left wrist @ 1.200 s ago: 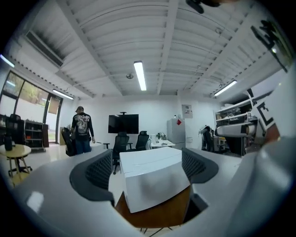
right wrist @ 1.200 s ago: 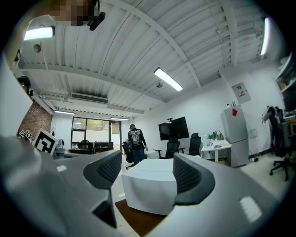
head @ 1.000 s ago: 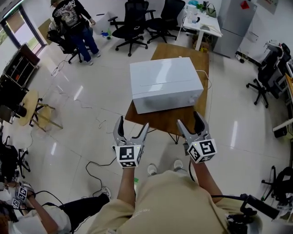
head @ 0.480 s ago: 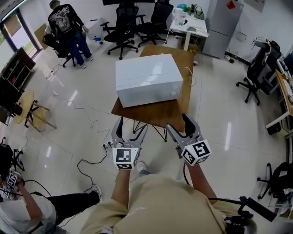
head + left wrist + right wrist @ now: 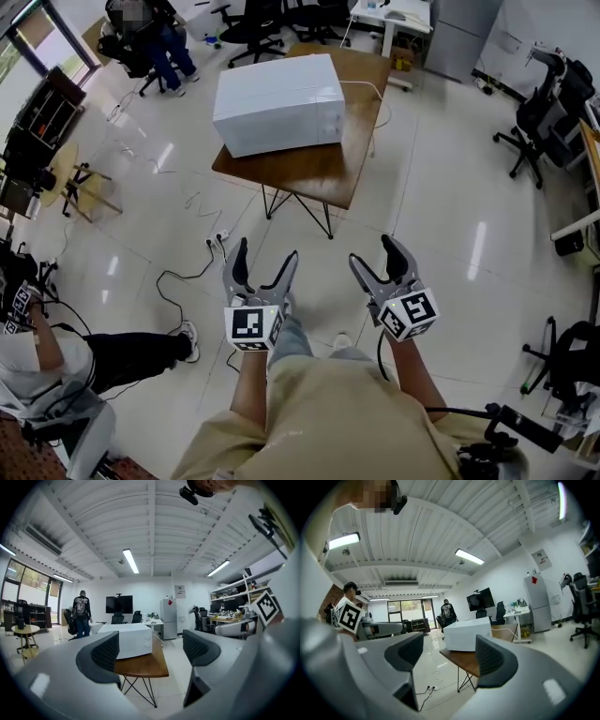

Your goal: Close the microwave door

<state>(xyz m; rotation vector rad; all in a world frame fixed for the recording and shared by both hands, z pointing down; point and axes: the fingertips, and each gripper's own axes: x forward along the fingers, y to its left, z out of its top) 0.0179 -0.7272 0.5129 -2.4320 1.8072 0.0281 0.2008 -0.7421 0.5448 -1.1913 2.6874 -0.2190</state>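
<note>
The white microwave (image 5: 277,89) stands on a wooden table (image 5: 319,169) at the top of the head view, and its door looks closed. It also shows far off between the jaws, as the microwave (image 5: 133,639) in the left gripper view and the microwave (image 5: 468,634) in the right gripper view. My left gripper (image 5: 264,255) hangs over the floor well short of the table, jaws apart and empty. My right gripper (image 5: 378,255) is beside it, also apart and empty. Both point level toward the table.
Cables and a power strip (image 5: 217,241) lie on the floor between me and the table. A person stands at the back left (image 5: 150,37); another sits at the lower left (image 5: 56,356). Office chairs (image 5: 539,122) and a desk (image 5: 394,14) ring the room.
The table and microwave have slid up and away in the head view as I backed off. Both grippers, once at the table's near edge, are now over bare floor.
</note>
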